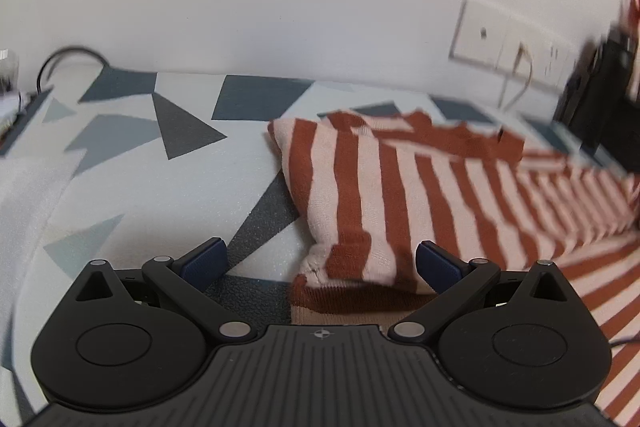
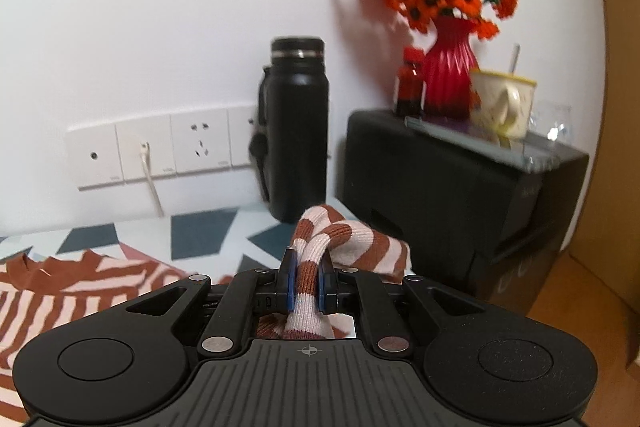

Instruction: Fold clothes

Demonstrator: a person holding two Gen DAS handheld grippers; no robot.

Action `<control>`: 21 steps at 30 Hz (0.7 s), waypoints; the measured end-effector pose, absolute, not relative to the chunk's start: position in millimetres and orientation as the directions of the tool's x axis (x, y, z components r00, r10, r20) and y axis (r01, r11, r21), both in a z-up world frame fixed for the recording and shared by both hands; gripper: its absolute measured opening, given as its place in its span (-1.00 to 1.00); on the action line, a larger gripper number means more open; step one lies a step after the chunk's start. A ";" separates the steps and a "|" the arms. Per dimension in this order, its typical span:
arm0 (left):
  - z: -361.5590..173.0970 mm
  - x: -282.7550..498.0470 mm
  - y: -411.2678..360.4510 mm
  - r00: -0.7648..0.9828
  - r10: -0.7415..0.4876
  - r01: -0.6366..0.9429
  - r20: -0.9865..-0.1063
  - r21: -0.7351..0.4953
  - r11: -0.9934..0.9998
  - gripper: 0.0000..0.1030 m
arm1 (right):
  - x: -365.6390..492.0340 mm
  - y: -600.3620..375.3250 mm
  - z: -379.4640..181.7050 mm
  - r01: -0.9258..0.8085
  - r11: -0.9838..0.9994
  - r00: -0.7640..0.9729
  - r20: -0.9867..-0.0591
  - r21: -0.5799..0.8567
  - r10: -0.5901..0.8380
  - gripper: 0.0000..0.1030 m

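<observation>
- Lying across the counter (image 1: pixel 132 167), with its grey and blue triangle pattern, the striped sweater (image 1: pixel 400 187) reaches toward the back edge by the wall.
- Left gripper (image 1: pixel 320 259) hovers at the sweater's near folded edge, fingers (image 1: pixel 206 259) spread wide and holding nothing.
- Right gripper (image 2: pixel 307 285) has its fingers pinched narrow on a bunched part of the sweater, lifted off the counter.
- Black bottle (image 2: pixel 298 131) stands at the back edge beside the wall sockets (image 2: pixel 160 147).
</observation>
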State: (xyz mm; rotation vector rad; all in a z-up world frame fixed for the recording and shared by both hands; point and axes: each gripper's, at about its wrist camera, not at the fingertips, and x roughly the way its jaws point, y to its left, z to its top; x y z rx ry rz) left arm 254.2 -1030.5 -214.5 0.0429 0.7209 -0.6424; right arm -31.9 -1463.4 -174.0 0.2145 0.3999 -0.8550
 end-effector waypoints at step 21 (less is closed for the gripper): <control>-205.5 278.4 -995.0 0.643 -0.490 0.440 -0.588 -0.241 0.865 0.99 | 132.5 -1306.4 -157.2 0.211 0.977 0.855 -0.477 -0.042 -0.205 -0.83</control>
